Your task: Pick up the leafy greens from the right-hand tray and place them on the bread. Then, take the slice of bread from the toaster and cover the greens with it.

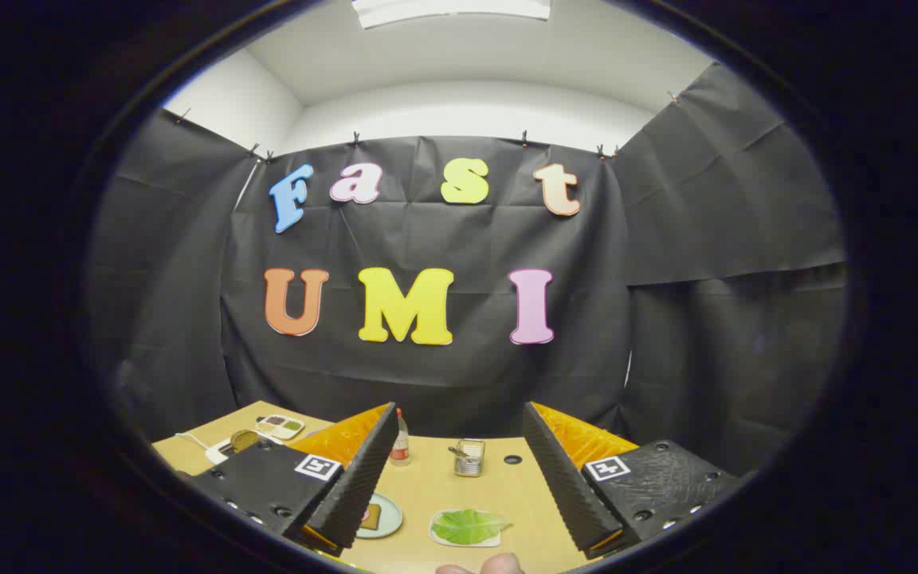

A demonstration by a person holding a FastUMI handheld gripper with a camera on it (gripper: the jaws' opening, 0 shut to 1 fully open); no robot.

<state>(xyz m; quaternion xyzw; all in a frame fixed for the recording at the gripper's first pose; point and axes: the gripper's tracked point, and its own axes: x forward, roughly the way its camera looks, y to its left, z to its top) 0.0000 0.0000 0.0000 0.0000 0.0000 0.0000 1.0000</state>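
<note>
Wooden table between gripper fingers.

We see the leafy greens on a tray between the spread fingers, a plate with bread left, toaster and bottle toward the desk's far edge.

Bright ceiling light, sharp centre, fisheye-bent edges.

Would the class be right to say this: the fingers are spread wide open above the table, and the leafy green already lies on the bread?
Not quite. In the gripper view the fingers are spread open, but the leafy green lies on its own white tray, apart from the bread on the round plate beside it.
</note>
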